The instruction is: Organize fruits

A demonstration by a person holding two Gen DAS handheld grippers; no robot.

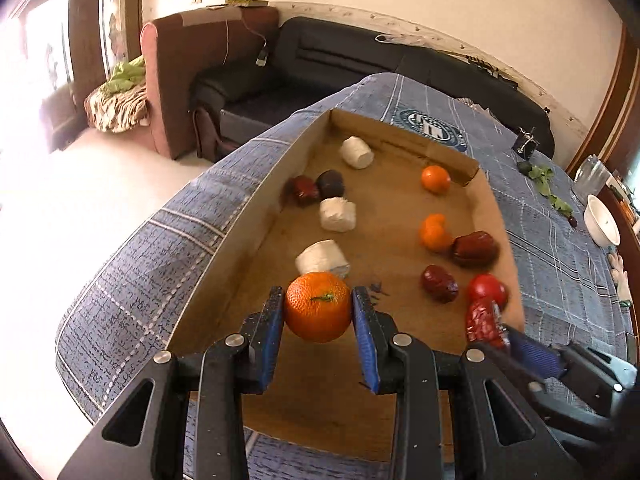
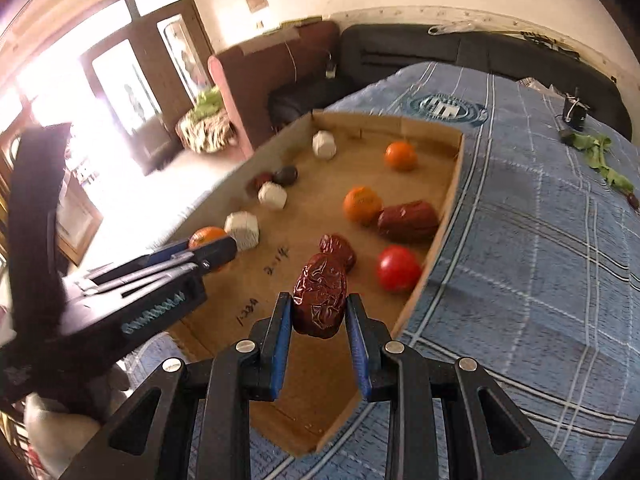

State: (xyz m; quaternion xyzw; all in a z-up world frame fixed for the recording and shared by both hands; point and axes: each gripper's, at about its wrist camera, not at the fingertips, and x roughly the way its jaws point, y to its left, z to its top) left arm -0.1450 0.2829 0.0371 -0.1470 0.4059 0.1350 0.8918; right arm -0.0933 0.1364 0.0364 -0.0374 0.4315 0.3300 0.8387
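My left gripper (image 1: 318,308) is shut on an orange tangerine (image 1: 318,306), held over the near left part of a shallow cardboard tray (image 1: 248,216). My right gripper (image 2: 319,312) is shut on a wrinkled red date (image 2: 320,300), above the tray's (image 2: 448,200) near end. In the left wrist view the right gripper (image 1: 496,332) with its date (image 1: 484,322) shows at lower right. In the right wrist view the left gripper (image 2: 212,250) shows at left with the tangerine (image 2: 206,237). Inside the tray lie two tangerines (image 1: 435,179) (image 1: 434,233), several dates (image 1: 439,283), a red tomato (image 1: 487,289) and white lumps (image 1: 338,214).
The tray rests on a blue checked cloth (image 1: 560,248) over a table. A white bowl (image 1: 602,226), green leaves (image 1: 544,182) and a glass jar (image 1: 594,176) stand at the far right. A dark sofa (image 1: 360,52) and a brown armchair (image 1: 192,60) lie beyond the table's far edge.
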